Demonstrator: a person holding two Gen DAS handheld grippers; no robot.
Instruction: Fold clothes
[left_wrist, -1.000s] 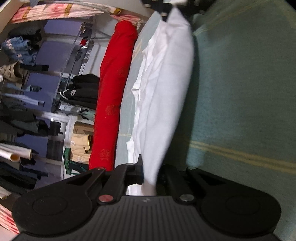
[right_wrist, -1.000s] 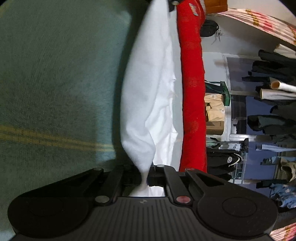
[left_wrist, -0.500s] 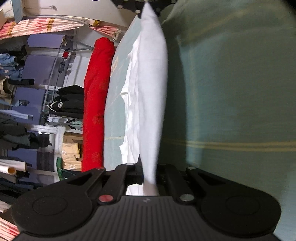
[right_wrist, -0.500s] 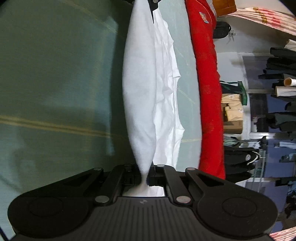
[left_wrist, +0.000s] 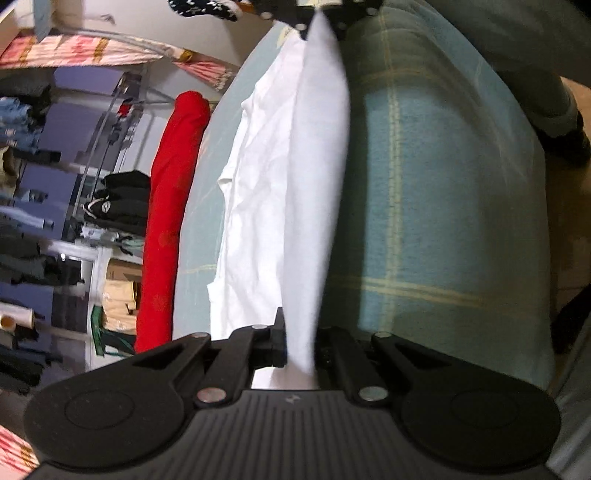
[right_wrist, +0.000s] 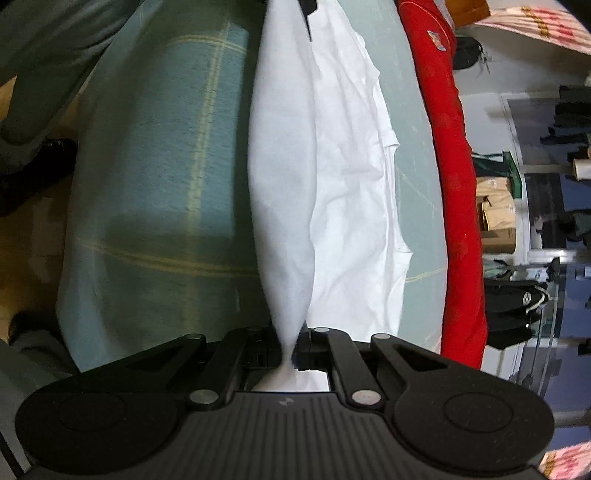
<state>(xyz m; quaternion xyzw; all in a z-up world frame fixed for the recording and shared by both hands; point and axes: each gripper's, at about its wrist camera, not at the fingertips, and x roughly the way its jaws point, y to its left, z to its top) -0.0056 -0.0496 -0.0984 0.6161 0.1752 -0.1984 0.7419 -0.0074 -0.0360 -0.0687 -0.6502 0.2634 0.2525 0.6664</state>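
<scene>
A white garment (left_wrist: 280, 192) lies on a teal checked blanket (left_wrist: 443, 192), one edge lifted into a taut band between the two grippers. My left gripper (left_wrist: 300, 354) is shut on one end of that band. In the right wrist view my right gripper (right_wrist: 289, 350) is shut on the other end of the white garment (right_wrist: 284, 177). Each view shows the opposite gripper at the far end of the band, at the top: the right gripper (left_wrist: 321, 18) and the left gripper (right_wrist: 306, 11). The rest of the garment lies wrinkled and flat on the blanket (right_wrist: 155, 166).
A long red roll (left_wrist: 170, 206) (right_wrist: 450, 192) lies along the far side of the blanket. Beyond it stand racks with dark clothes (left_wrist: 122, 199) and cardboard boxes (right_wrist: 495, 221). A person's grey-green trouser legs (left_wrist: 535, 66) and dark shoe (right_wrist: 33, 173) stand at the near side.
Both grippers have drawn the lifted white edge toward the person's side of the blanket; more checked blanket, the floor and the person's legs have come into view. Both grips hold.
</scene>
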